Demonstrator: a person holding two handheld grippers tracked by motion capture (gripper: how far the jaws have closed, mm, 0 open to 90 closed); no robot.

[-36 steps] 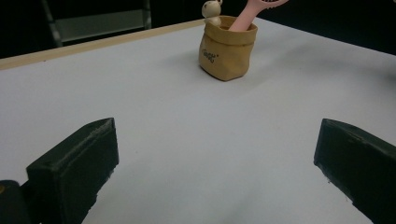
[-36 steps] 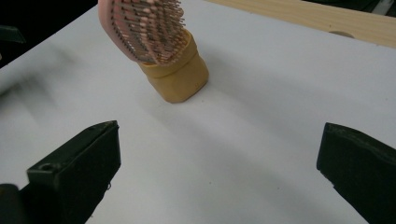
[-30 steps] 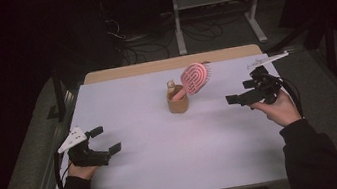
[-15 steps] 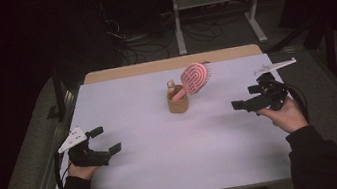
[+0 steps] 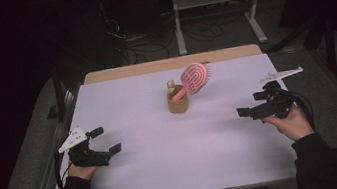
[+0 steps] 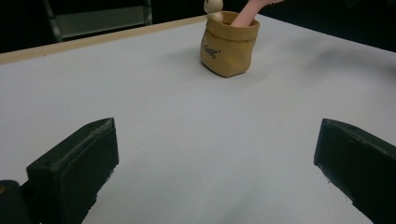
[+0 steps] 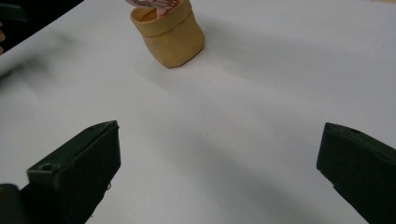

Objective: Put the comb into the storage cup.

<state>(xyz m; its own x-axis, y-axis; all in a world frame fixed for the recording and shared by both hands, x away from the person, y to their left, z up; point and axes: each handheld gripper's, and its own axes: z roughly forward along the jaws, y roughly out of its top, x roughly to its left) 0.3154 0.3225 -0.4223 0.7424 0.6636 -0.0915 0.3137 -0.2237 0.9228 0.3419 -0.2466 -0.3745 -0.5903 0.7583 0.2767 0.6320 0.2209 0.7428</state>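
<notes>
Both grippers sit low over the white table (image 5: 168,175) with their jaws spread wide and nothing between them. The left gripper (image 5: 104,140) is near the table's left edge, held in the person's left hand (image 5: 81,171); the right gripper (image 5: 253,104) is near the right edge, with the right hand (image 5: 292,124) beneath it.

The tan pouch (image 5: 178,104) stands upright roughly midway between the two grippers and farther from the person than either — well apart from both. From the left gripper's own view the pouch (image 6: 228,44) lies ahead and a little to the right of its jaws; from the right gripper's view the pouch (image 7: 169,33) lies ahead and to the left.

A pink hairbrush (image 5: 194,78) stands handle-down in the pouch, its head leaning toward the right gripper's side, beside a small pale rounded figure (image 5: 170,84) at the pouch's rim
</notes>
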